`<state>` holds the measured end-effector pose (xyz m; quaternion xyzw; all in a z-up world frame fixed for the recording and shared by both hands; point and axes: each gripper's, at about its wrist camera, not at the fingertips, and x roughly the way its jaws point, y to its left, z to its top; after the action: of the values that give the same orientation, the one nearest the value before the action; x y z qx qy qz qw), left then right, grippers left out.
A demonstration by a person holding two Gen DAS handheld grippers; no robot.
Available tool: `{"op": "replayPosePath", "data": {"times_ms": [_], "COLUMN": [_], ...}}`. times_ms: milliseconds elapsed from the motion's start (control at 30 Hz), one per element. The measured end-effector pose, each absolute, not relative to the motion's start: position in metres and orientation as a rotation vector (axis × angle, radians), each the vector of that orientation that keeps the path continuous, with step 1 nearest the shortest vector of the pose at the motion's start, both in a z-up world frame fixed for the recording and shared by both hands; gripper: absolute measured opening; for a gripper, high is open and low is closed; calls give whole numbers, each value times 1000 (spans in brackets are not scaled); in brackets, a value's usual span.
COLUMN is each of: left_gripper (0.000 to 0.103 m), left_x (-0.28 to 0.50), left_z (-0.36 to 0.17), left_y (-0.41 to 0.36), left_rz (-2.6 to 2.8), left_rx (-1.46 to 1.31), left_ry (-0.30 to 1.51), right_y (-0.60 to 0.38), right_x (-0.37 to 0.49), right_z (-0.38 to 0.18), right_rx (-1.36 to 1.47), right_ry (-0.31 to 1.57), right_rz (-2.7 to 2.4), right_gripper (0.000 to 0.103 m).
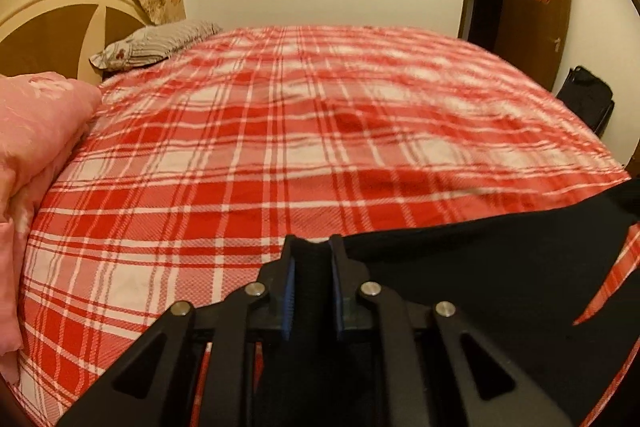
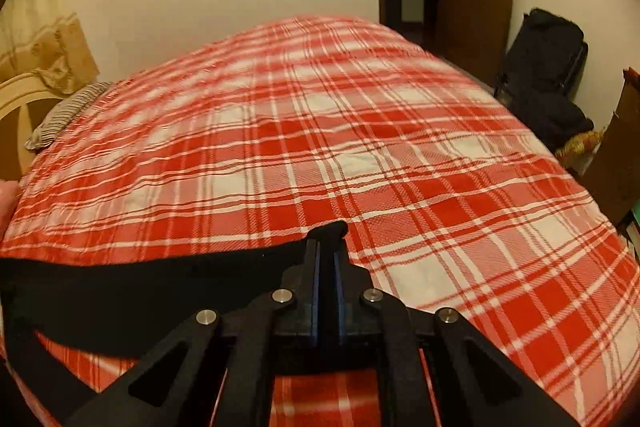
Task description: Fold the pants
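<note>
The black pants (image 1: 480, 267) hang stretched between my two grippers above the red plaid bed (image 1: 240, 131). My left gripper (image 1: 313, 247) is shut on one end of the pants' edge; the cloth runs off to the right. In the right wrist view my right gripper (image 2: 326, 245) is shut on the other end of the pants (image 2: 140, 279); the cloth runs off to the left and a small fold sticks out past the fingertips. The lower part of the pants is hidden under the grippers.
A pink quilt (image 1: 36, 163) lies at the bed's left edge by the headboard (image 1: 52, 23), with a striped pillow (image 1: 160, 43) behind. A brown door (image 1: 532, 11) and a black bag (image 2: 548, 67) stand beyond the bed's right side.
</note>
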<state>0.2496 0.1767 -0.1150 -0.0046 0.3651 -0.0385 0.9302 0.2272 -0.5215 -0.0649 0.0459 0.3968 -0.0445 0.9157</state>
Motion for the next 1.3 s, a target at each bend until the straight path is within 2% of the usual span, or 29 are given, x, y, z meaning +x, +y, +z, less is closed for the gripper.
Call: {"op": "replayPosePath", "data": {"times_ms": [400,633,867,1300], "left_gripper": [16,16,16,17], "left_x": [201,166,124,82], "left_z": [-99,-104,-120,-156], "left_y": [187,195,194,203], "left_rz": [-103,-111,-134,-166], "left_rx": [-54,-69,-4,-81], "left_ry": [637,614,603,627], "right_y": [-543,-553,-564,-563], "right_x": [139,97,70,38], "right_z": [-56,-56,-68,-91], "right_rx": [215,234,233,197], "right_ry": [666,638,680,797], "right_rz": [8,22,15,-27], "right_gripper": [5,5,5,7]}}
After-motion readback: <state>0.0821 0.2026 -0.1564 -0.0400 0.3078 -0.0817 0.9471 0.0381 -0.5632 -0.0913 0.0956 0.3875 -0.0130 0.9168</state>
